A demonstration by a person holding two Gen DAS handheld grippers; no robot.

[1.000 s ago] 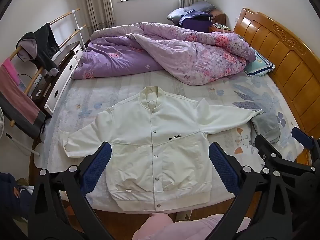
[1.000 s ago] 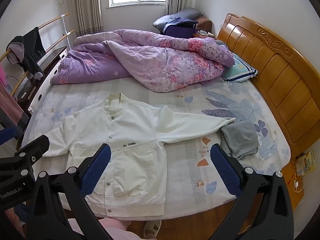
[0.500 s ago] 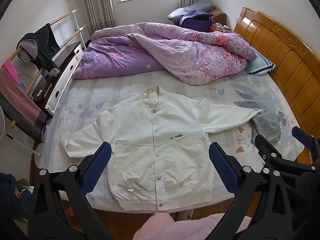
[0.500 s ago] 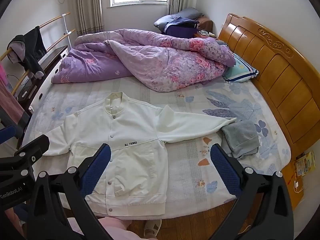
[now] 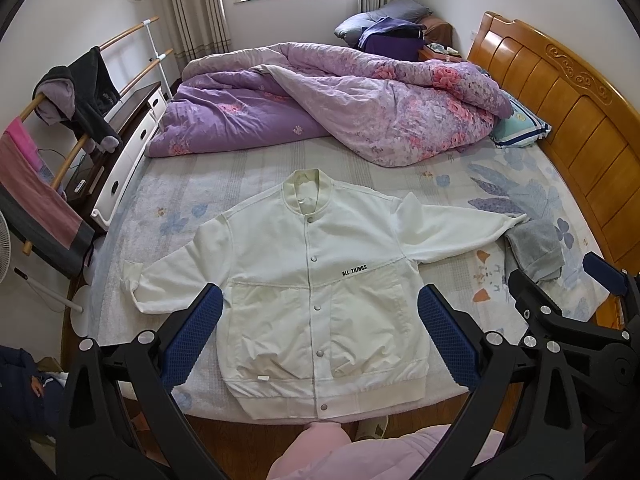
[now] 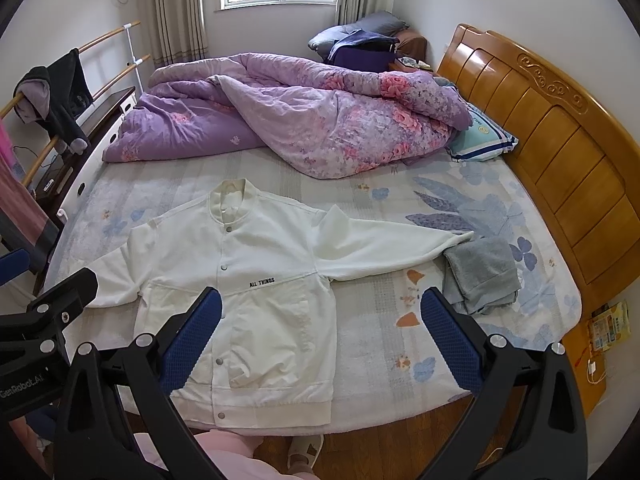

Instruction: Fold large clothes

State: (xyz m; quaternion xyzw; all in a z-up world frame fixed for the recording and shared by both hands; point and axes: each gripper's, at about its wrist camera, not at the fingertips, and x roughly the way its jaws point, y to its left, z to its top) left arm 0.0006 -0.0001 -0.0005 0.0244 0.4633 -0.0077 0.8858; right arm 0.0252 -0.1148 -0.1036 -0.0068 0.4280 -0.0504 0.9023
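Left wrist shows my left gripper [image 5: 318, 330] spread over the jacket [image 5: 320, 280], collar away; right gripper [image 6: 320, 332] spread nearer the outstretched sleeve [image 6: 396, 248].

Both views have crept slightly nearer the white jacket [image 5: 320, 280] — nothing else.

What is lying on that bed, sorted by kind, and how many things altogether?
White jacket: 1
Purple quilt: 1
Folded grey garment: 1
Striped pillow: 1
Total: 4
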